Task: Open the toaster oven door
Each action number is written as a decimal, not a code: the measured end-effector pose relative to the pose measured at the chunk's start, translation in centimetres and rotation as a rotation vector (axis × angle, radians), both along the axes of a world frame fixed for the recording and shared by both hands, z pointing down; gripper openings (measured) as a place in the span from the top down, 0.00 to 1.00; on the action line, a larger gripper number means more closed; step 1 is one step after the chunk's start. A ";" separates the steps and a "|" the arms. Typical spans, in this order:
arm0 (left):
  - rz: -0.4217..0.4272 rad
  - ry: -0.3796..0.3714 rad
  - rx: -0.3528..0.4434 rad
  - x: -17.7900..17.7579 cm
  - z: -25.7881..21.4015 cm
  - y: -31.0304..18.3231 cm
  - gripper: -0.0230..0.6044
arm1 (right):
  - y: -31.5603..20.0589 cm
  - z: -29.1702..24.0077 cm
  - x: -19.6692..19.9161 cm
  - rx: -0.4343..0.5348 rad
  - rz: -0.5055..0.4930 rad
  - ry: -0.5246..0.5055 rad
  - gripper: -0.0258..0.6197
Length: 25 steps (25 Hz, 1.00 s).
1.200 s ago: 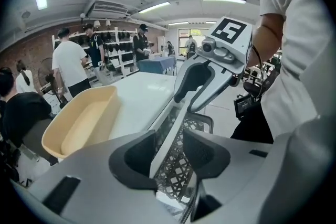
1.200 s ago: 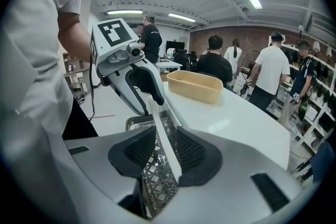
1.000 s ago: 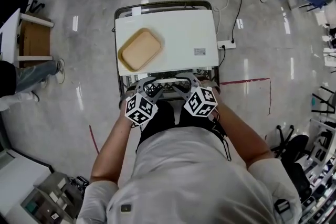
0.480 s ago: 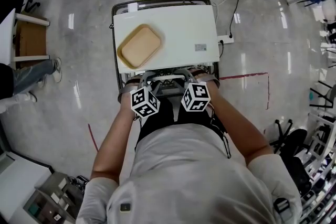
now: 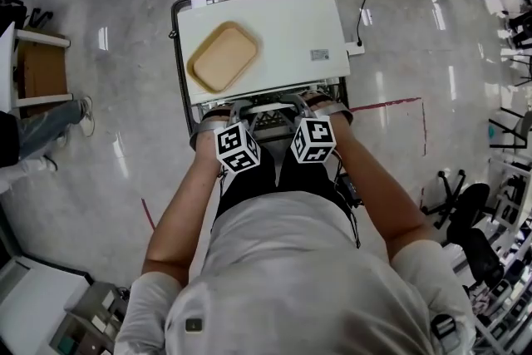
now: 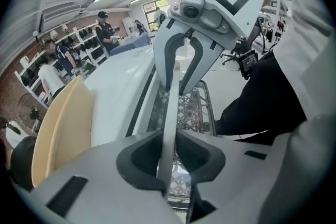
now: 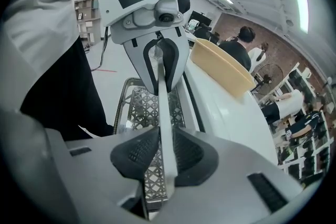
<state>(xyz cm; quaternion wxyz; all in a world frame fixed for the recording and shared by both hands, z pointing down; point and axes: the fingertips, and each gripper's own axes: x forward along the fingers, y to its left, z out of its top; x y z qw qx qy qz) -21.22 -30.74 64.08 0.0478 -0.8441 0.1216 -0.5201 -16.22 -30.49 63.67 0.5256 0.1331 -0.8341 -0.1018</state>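
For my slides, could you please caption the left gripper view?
Left gripper jaws closing on the door handle, right gripper opposite.

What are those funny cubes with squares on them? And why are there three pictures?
There is no robot here. A person holds a tool called a gripper in each hand. One picture comes from a camera on the person's head, looking down. The other two come from small cameras riding on each gripper. The patterned cubes are parts of the grippers. Below stands a white toaster oven with a tan tray lying on top. The left gripper and the right gripper are both closing their jaws on the long grey door handle. It sits between their pads, probably so the person can pull the door open.
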 end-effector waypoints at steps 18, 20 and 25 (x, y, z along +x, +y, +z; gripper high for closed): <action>-0.058 -0.134 0.083 1.7 2.7 5.6 0.81 | 5.8 2.8 1.7 0.106 -0.026 0.032 0.83; -0.059 -0.156 0.106 2.0 3.3 6.4 0.81 | 6.7 3.4 2.1 0.125 -0.028 0.040 0.83; -0.094 -0.184 0.137 1.3 5.2 8.3 0.81 | 8.5 5.2 1.6 0.138 -0.044 0.051 0.83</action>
